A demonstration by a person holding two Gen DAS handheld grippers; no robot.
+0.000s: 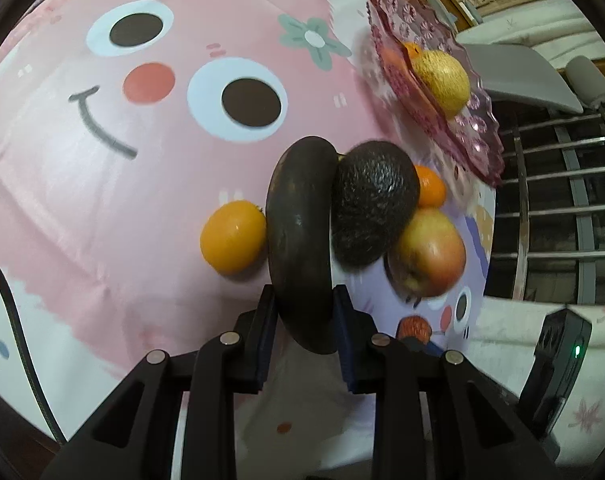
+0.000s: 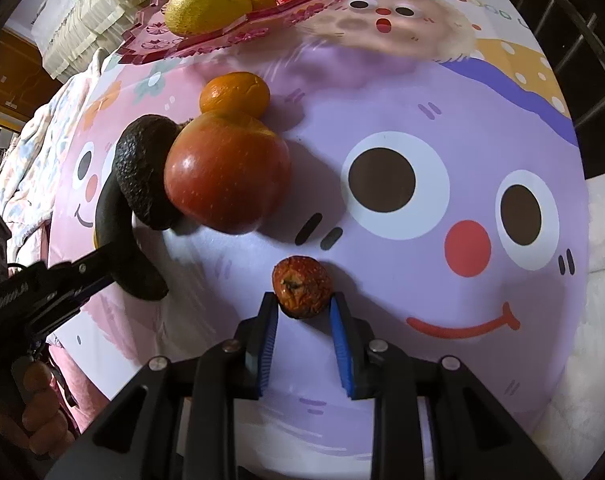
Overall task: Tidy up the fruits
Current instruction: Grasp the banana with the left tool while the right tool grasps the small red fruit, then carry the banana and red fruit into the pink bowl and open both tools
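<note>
The left gripper (image 1: 304, 312) has its jaws pinching a blackened, overripe curved banana (image 1: 298, 240) near its lower end, above a cartoon-printed fabric cloth (image 1: 102, 208). From the banana, a dark pebbly-skinned avocado (image 1: 372, 204) touches it at three o'clock, a small orange mandarin (image 1: 232, 236) sits at nine o'clock, and a red-yellow apple (image 1: 430, 252) lies at four o'clock. A pink scalloped transparent plastic tray (image 1: 478, 148), at one o'clock, already carries a yellow pear-like fruit (image 1: 442, 76).

The right gripper (image 2: 304, 312) has its jaws spread around a small wrinkled reddish-brown fruit (image 2: 302, 286), which lies on the cloth; contact cannot be told.

The banana probably is soft and bruises easily, so a gentle mid-body hold suits it. The wrinkled fruit looks light and brittle-skinned; grip its widest part lightly.
</note>
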